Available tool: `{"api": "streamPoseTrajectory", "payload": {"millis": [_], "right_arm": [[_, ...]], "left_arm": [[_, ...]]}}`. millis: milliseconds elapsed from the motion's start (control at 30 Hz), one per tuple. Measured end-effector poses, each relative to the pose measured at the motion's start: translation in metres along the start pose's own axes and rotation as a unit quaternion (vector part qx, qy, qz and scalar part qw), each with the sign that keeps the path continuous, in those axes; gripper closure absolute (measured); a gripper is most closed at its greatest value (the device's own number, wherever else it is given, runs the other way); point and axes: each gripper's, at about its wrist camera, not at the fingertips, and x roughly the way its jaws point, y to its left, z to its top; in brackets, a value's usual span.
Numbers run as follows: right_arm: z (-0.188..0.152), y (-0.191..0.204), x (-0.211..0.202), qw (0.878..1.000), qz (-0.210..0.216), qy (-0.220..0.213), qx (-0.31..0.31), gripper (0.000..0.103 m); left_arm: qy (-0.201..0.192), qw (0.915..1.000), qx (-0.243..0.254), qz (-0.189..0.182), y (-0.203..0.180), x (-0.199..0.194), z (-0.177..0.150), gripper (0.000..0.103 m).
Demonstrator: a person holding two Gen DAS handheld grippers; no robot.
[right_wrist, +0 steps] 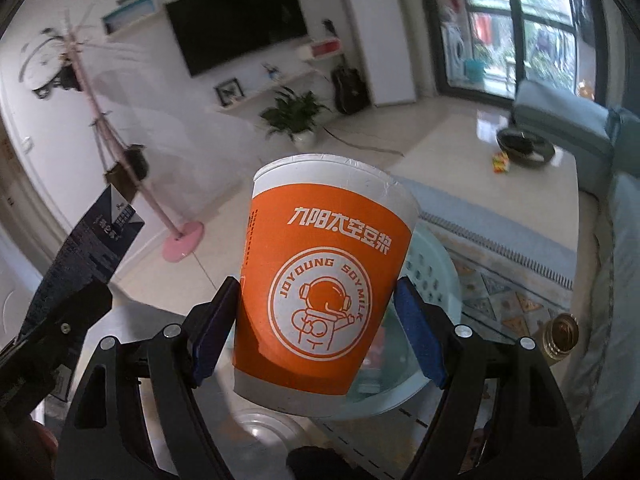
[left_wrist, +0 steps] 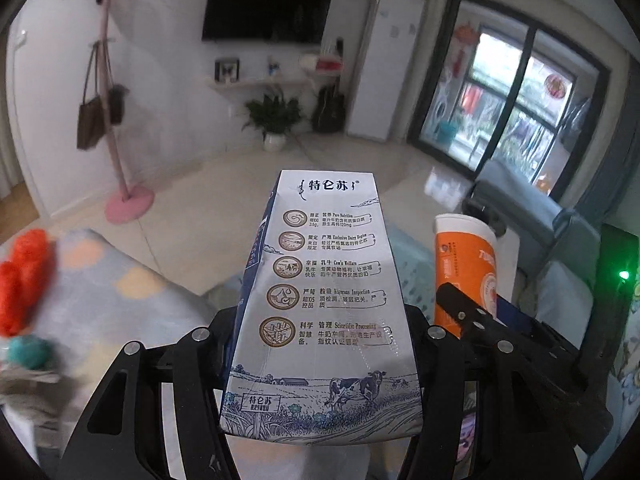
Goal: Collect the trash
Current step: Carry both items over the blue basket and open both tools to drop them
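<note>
Here, from the left wrist camera, the left gripper (left_wrist: 320, 360) is clamped on a tall milk carton (left_wrist: 324, 304), which sticks up between its black fingers. The carton is a smooth, shiny box with flat sides, blue cow drawings and small round brown pictures. It hides much of the floor in front. Just to its right is the orange paper cup (left_wrist: 468, 268), with part of the other gripper crossing in front of it. To the left lies a soft blanket (left_wrist: 116, 280) with pale spots, and fuzzy orange and teal pom-poms (left_wrist: 24, 280), all blurry. Far back stand a pink coat stand (left_wrist: 120, 184), a leafy plant (left_wrist: 274, 116) in a white pot and a black TV (left_wrist: 266, 4) on the wall. From the right wrist camera, the right gripper (right_wrist: 320, 320) is squeezing the orange paper cup (right_wrist: 324, 280) between its blue pads (right_wrist: 420, 340). The cup is round, wider at the top, with a white rim and a little spaceman drawing. Under it is a round glass table (right_wrist: 432, 280). A small gold jar (right_wrist: 562, 334) sits at the right. The dark carton (right_wrist: 92, 248) leans at the left edge.
</note>
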Motion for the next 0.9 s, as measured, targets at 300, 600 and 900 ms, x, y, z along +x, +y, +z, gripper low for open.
{"api": "streamPoseTrajectory", "payload": {"millis": [300,600,900], "right_arm": [[-0.013,-0.028,0.063,0.997,-0.028,0.068,0.018,0.026],[-0.010,-0.046,0.065,0.996,-0.029,0.072,0.044,0.026],[-0.004,-0.041,0.035,0.998,-0.027,0.049,0.039,0.026]], "left_arm": [[0.070,0.9973,0.004,-0.022,-0.012,0.067,-0.006,0.047],[0.049,0.9982,-0.017,-0.030,-0.007,0.055,-0.006,0.027],[0.013,0.9983,-0.034,-0.045,0.002,0.008,-0.009,0.027]]}}
